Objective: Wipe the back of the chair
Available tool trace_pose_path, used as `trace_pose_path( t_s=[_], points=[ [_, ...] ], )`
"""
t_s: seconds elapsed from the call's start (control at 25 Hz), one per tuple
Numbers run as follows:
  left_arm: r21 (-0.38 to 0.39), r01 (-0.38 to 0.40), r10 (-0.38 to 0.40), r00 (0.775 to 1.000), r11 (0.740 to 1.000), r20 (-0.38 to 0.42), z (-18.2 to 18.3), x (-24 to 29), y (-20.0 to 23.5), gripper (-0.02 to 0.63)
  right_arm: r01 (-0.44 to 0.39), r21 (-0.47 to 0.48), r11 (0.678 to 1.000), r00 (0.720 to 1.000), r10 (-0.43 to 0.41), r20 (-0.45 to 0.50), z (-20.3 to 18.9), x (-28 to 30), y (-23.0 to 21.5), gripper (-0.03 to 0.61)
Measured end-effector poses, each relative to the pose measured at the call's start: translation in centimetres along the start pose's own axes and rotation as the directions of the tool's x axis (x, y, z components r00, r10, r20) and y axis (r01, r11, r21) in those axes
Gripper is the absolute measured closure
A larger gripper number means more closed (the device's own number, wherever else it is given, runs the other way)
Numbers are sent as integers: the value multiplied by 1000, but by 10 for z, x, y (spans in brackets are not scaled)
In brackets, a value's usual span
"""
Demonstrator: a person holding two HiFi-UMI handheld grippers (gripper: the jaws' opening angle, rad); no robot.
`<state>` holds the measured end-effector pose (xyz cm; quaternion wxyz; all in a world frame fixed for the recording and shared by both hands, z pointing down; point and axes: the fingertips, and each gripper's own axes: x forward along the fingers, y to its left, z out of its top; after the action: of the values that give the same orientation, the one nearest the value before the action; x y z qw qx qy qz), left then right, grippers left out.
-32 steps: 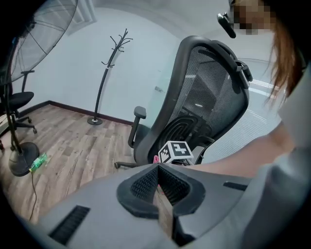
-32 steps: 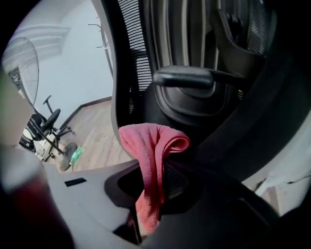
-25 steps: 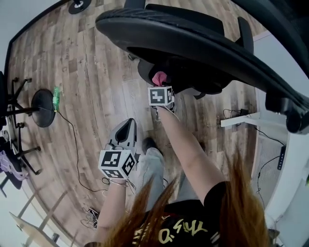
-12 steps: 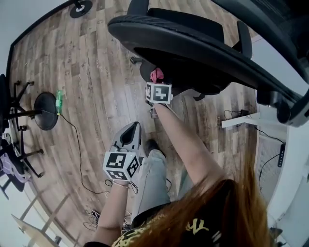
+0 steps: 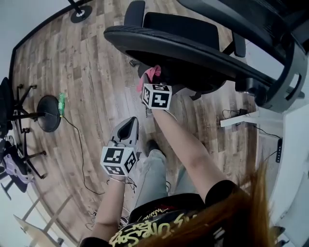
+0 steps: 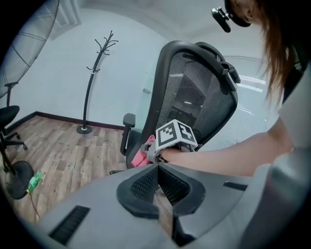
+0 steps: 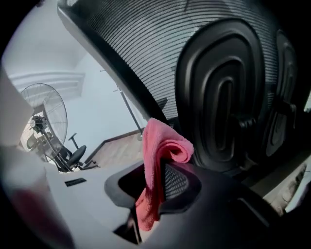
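Your left gripper (image 6: 158, 169) hangs low on the left, its jaws pressed together with nothing between them. To its right and farther out, your right gripper (image 7: 154, 184) clamps the pink cloth (image 7: 158, 141), held up near the chair's back (image 7: 221, 97); contact is unclear.

The wood-plank floor (image 5: 96, 77) carries the black office chair (image 5: 183, 29). Well to the chair's left stands a round black base (image 5: 48, 113) with a small green object (image 5: 61, 103) just beside it, and a thin black cable (image 5: 81, 159) trails across the planks. Beyond the chair's left side rests a coat stand's round foot (image 5: 79, 13). To the chair's right lies a white bar (image 5: 240, 120).
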<state>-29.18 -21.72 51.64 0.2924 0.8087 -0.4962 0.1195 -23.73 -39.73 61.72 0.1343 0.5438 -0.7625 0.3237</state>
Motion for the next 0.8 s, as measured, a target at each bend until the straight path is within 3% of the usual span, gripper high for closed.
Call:
trace_pose_path(
  t_s=[0.2,0.36,0.6,0.8],
  points=[
    [20,21,-21,1000,1000,-8,4,-2,-16,621,-22,30,999,999,21,36,22,-27,5,514],
    [37,27,-28,999,999,22,22,0,-26,621,-55,-1,998,992,55,112,44,-57,8,515],
    [85,17,-26,995,996,98,63,-2,-36,621,-99,-152,983,957,136,255,83,-120,15,515],
    [105,0,-16,988,994,155,95,-2,-48,621,-123,-308,943,922,224,317,110,-175,21,514]
  ],
)
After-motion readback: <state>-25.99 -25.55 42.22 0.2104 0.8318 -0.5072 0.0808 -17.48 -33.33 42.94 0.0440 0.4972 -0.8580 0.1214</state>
